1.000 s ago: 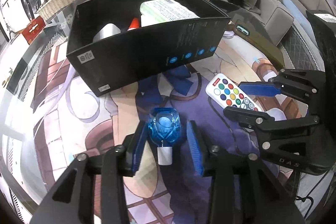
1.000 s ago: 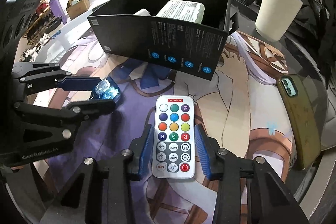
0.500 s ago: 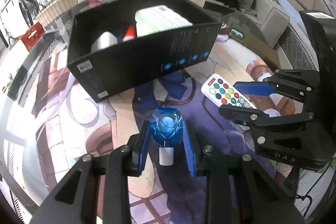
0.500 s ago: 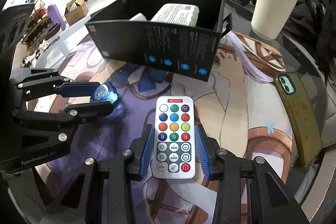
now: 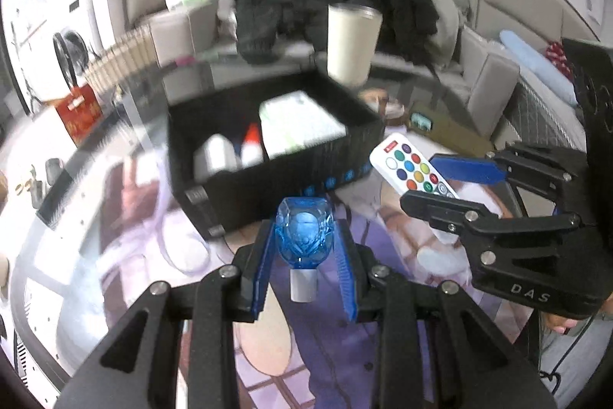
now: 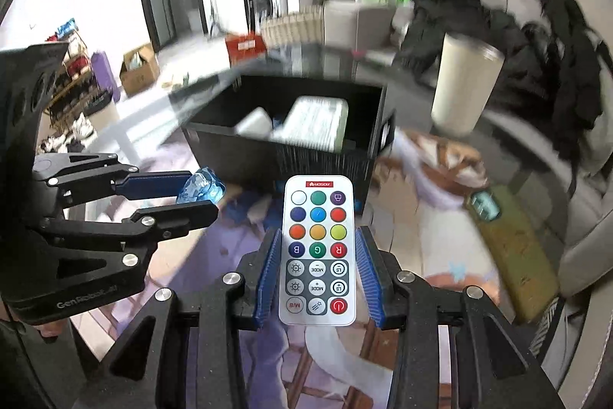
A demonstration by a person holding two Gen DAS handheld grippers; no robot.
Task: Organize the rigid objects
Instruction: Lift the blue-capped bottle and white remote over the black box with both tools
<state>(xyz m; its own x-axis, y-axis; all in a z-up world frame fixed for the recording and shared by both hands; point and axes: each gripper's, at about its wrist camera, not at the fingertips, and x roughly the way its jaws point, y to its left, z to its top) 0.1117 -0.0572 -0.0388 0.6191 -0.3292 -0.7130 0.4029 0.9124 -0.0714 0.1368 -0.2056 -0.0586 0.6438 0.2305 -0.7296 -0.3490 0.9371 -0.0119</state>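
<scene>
1. The blue crystal knob with a short white stem sits clamped between the blue pads of the left gripper, raised above the printed mat, just in front of the near wall of the black box.
2. The remote, white with coloured round buttons, is squeezed at its sides by the right gripper, its button face up and its far end pointing at the box.
3. In the left view the right gripper holds the remote to the right of the knob, close to the box's right near corner.
4. The box stands open on the mat; inside lie a white and green pack, a white bottle and a smaller bottle with a red tip.
5. A cream cup stands beyond the box to the right.
6. A phone in an olive case lies on the right of the mat.
7. Dark clothes pile on the sofa at the far side; a washing machine stands far left.
</scene>
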